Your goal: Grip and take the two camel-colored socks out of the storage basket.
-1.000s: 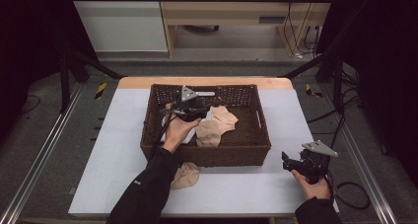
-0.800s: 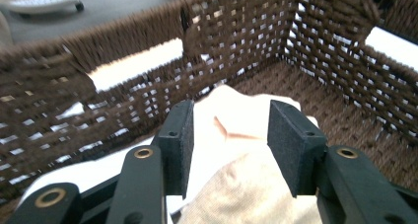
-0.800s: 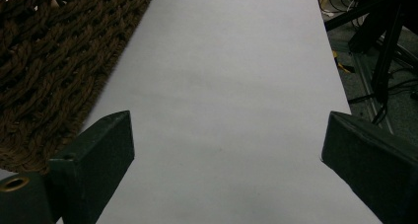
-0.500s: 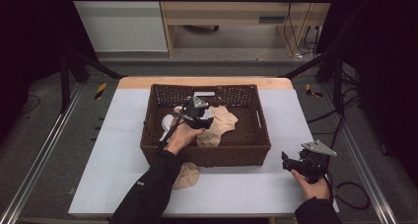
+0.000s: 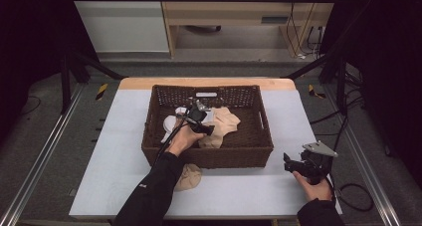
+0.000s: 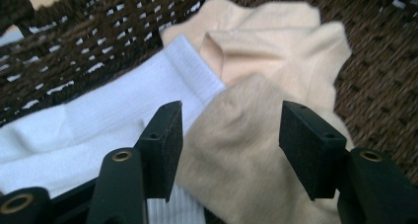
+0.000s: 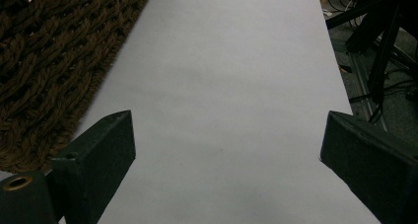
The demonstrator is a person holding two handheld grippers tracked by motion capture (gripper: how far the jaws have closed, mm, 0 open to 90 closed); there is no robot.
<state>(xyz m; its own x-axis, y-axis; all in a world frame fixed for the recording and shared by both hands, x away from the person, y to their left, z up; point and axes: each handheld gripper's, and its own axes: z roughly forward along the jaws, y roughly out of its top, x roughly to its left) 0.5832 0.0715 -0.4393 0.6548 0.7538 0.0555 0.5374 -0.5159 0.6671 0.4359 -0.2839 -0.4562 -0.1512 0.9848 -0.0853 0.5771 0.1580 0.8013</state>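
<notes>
The white table [image 5: 124,151] spreads under everything, and the brown wicker basket [image 5: 209,156] sits mid-table toward the far edge. Inside it, a beige sock [image 6: 246,150] lies draped over another beige sock [image 6: 276,51], a white sock [image 6: 98,120] just beside them. One more beige sock [image 5: 188,176] sits bunched on the table against the basket's near wall. My left gripper [image 6: 229,145] is down in the basket, jaws just opened wide, the top beige sock between the pads but not pinched. My right gripper [image 7: 226,155] hovers over bare table right of the basket, jaws spread, nothing in them.
</notes>
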